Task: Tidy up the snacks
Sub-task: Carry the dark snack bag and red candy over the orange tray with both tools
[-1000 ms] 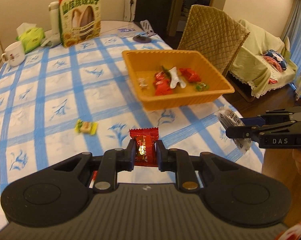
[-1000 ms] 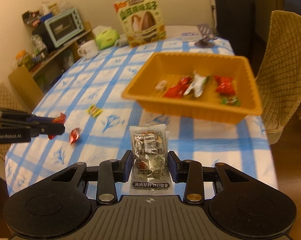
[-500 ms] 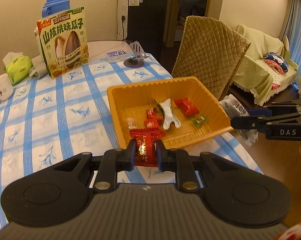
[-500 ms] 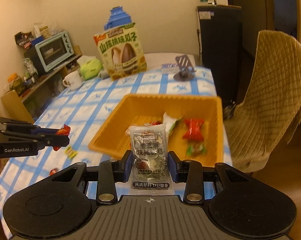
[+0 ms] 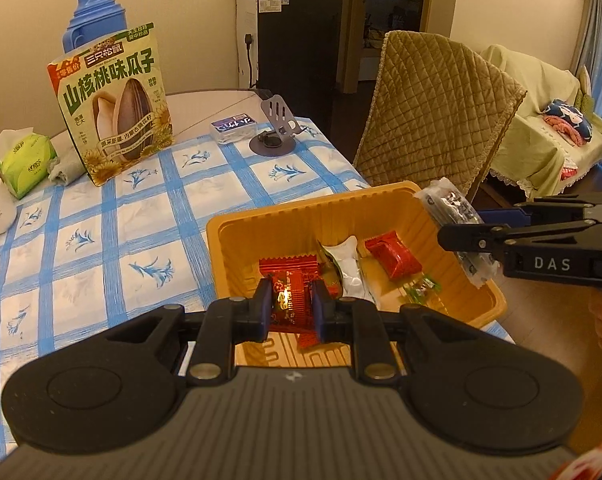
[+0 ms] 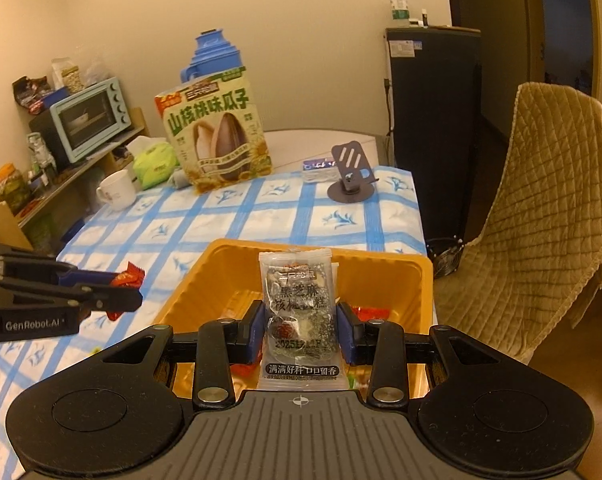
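- Orange tray [image 5: 237, 236] on the blue-checked worktop [image 5: 113, 240], at about 4 o'clock of the tall sunflower-seed bag [image 5: 115, 108]; several wrapped snacks already inside: a red packet [image 5: 393, 256], a white wrapper [image 5: 347, 264], a small green candy [image 5: 421, 286].
- Left claw [image 5: 291, 308] clamped on a red candy packet [image 5: 291, 280], poised over the tray's near half, at roughly 6 o'clock of its centre; packet not yet released.
- Right claw [image 6: 299, 330] clamped on a clear sesame-cake pouch [image 6: 297, 304], upright between the pads, poised over the tray's near rim; pouch not yet released.
- From the left wrist view, pouch [image 5: 453, 208] over the tray's 3 o'clock corner.
- Judged stage: late in the delivery step; two snacks carried above the tray, drop-off pending for both.
- Remaining, as judged: parting of both claws, settling of the two items among those inside.
- Nearer stretch of worktop mostly hidden behind the claws; any further loose snacks there not confirmable.
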`<state>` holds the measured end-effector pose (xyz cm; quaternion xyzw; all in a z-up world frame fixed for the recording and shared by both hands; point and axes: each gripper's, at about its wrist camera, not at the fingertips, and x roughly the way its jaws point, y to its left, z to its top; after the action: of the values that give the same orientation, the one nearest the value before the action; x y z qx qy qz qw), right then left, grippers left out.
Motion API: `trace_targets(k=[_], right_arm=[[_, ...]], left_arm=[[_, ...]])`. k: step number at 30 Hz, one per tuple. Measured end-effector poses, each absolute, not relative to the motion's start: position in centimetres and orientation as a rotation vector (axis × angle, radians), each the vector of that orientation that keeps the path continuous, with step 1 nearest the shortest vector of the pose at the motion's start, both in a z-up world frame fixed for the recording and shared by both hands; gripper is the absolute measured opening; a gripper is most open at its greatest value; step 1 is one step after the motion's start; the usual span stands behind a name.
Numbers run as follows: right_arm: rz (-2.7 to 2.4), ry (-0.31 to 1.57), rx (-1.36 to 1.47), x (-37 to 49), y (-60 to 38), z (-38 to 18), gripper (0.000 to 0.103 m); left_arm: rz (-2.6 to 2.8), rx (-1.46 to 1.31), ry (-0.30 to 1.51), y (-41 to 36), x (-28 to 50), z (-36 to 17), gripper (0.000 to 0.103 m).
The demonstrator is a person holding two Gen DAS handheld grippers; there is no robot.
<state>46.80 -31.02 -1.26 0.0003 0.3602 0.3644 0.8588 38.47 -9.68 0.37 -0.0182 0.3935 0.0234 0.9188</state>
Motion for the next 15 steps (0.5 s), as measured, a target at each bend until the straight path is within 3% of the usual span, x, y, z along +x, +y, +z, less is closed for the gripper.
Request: trace_targets(k=[15], right_arm=[[0.707, 0.906, -0.003, 49.6, -28.4, -6.8, 0.038]], left_arm=[[0.079, -0.056, 0.89, -9.2, 41.1, -2.9, 0.019]])
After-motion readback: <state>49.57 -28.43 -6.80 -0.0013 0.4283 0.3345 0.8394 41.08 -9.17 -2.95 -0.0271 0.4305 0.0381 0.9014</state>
